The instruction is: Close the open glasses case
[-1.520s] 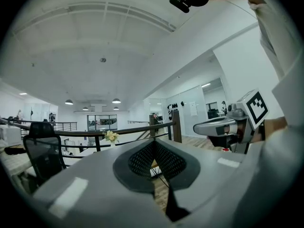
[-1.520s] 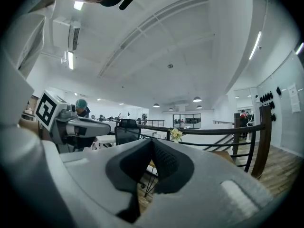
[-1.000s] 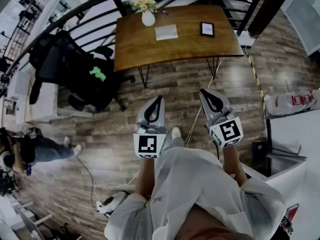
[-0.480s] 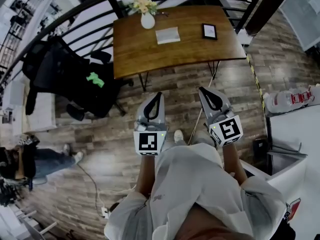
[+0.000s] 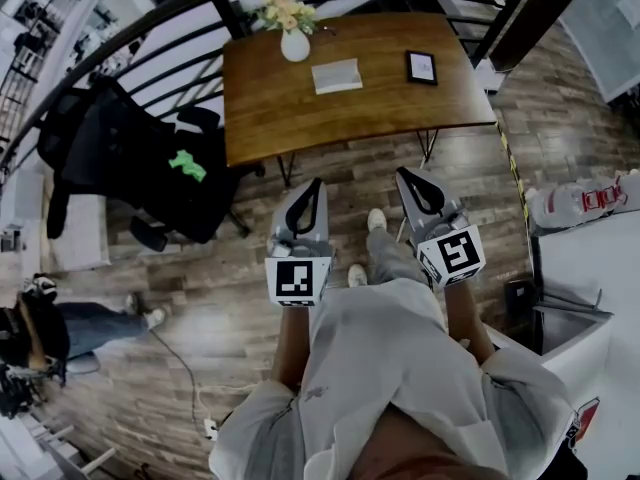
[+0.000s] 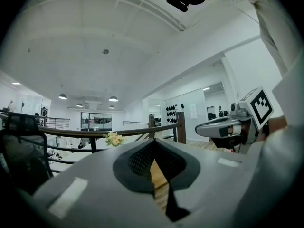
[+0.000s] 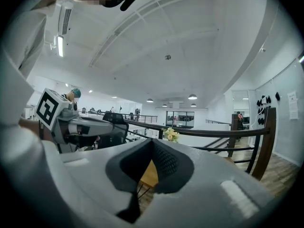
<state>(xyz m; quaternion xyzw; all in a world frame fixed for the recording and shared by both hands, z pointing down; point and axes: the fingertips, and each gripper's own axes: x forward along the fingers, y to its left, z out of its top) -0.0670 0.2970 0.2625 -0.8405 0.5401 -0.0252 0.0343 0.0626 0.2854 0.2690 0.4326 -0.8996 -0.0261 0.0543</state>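
A pale, flat glasses case [image 5: 336, 75] lies in the middle of the wooden table [image 5: 300, 108] ahead; at this distance I cannot make out its lid. Beside it stand a white vase of flowers [image 5: 294, 41] and a dark-framed flat item [image 5: 421, 66]. My left gripper [image 5: 318, 182] and right gripper [image 5: 400, 174] are held side by side over the floor, short of the table's near edge. Both are shut with nothing between the jaws. In the left gripper view, that gripper [image 6: 154, 142] points at the table and the flowers [image 6: 113, 138]. The right gripper [image 7: 153, 141] points the same way.
A black office chair [image 5: 130, 153] with something green on it stands left of the table. A dark railing [image 5: 120, 30] curves behind the table. A white counter [image 5: 590, 268] is at the right. Another person [image 5: 45, 318] is at the far left. A cable [image 5: 185, 368] lies on the wood floor.
The table has drawn nearer and shifted slightly in the head view as the person steps forward; one foot now shows ahead between the grippers. Both grippers stay shut.
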